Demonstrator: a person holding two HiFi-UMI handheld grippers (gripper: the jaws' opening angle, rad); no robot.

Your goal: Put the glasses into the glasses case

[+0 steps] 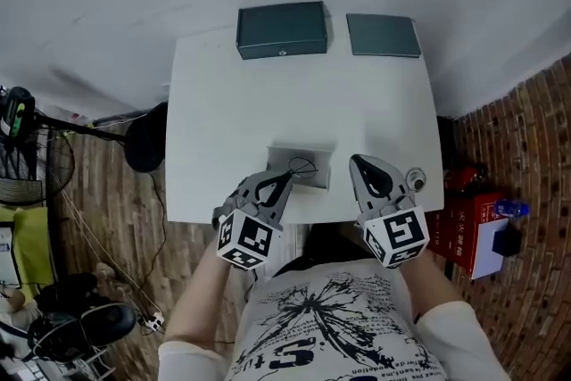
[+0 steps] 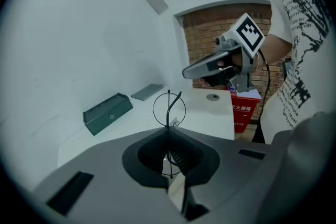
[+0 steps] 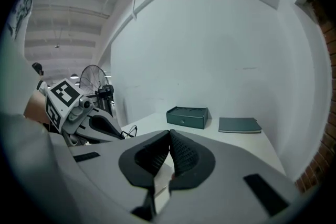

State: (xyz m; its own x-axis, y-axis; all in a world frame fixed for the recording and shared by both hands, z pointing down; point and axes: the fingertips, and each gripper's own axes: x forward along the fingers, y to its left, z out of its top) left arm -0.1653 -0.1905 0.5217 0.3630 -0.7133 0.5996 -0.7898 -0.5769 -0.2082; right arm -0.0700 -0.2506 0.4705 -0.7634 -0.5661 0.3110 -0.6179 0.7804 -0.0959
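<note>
Left gripper (image 2: 169, 132) has the glasses (image 2: 169, 109): jaws pinched tight on the thin wire frame, and in the left gripper view one round lens ring stands upright just above the tips. In the head view that puts the glasses low in the centre of the frame, over the near part of the white table (image 1: 223, 103), above a grey rectangular patch I can't identify. Whether the frame touches the tabletop, I can't tell. Right gripper (image 3: 169, 135): jaws pressed together, nothing between them. In the head view it sits just right of the left one, tips over the table's near edge. The glasses case (image 1: 282, 30), dark green and looking open at the top, stands at the far edge of the table, top centre of the head view, well apart from the glasses. Just beside it to the right lies a flat dark green piece (image 1: 383, 36), not touching it. A small round thing (image 1: 415, 181) sits at the table's near right corner, close to the right gripper. Off the table, a red box (image 1: 468, 227) is on the floor at the right of the frame and a fan (image 1: 27, 147) stands at the far left.
</note>
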